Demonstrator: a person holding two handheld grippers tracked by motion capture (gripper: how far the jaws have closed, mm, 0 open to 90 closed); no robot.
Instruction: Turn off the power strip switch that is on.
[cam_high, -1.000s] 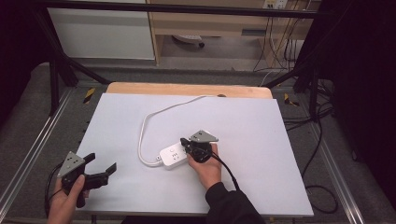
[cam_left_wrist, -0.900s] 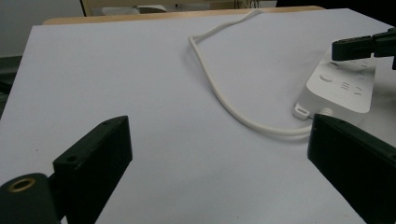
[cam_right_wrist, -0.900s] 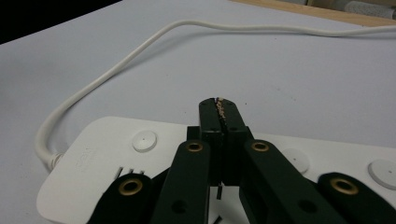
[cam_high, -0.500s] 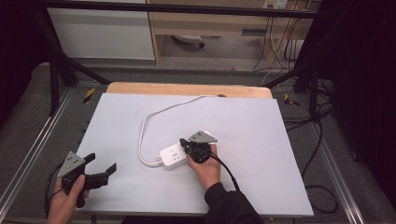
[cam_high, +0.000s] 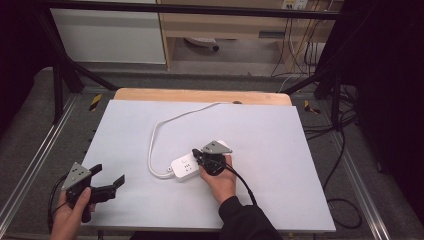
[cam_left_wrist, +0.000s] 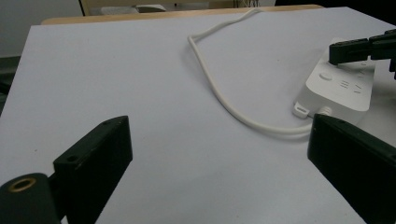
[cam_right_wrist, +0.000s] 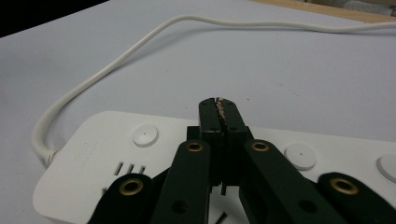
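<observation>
High view: a white power strip (cam_high: 189, 167) lies near the middle of the pale surface (cam_high: 280, 150), its cord (cam_high: 155, 135) looping away toward the far edge. The right hand-held gripper (cam_high: 202, 161) sits over the strip's right part, the right hand (cam_high: 219, 180) behind it with the forearm coming in from the bottom edge. The left hand-held gripper (cam_high: 107, 179) is parked low at the near left corner, well apart from the strip, jaws spread; it looks idle, kept out of the way.

Left gripper view: its two black jaws stand wide apart with bare surface between them. The strip lies off to the right, cord curving past in front.

Right gripper view: the jaws are pressed together with nothing between them, tips pointing down over the strip's top face between two round buttons (cam_right_wrist: 145, 135). Closed tips suit a poke, so I judge a button press is intended; whether they touch the strip I cannot tell.
</observation>
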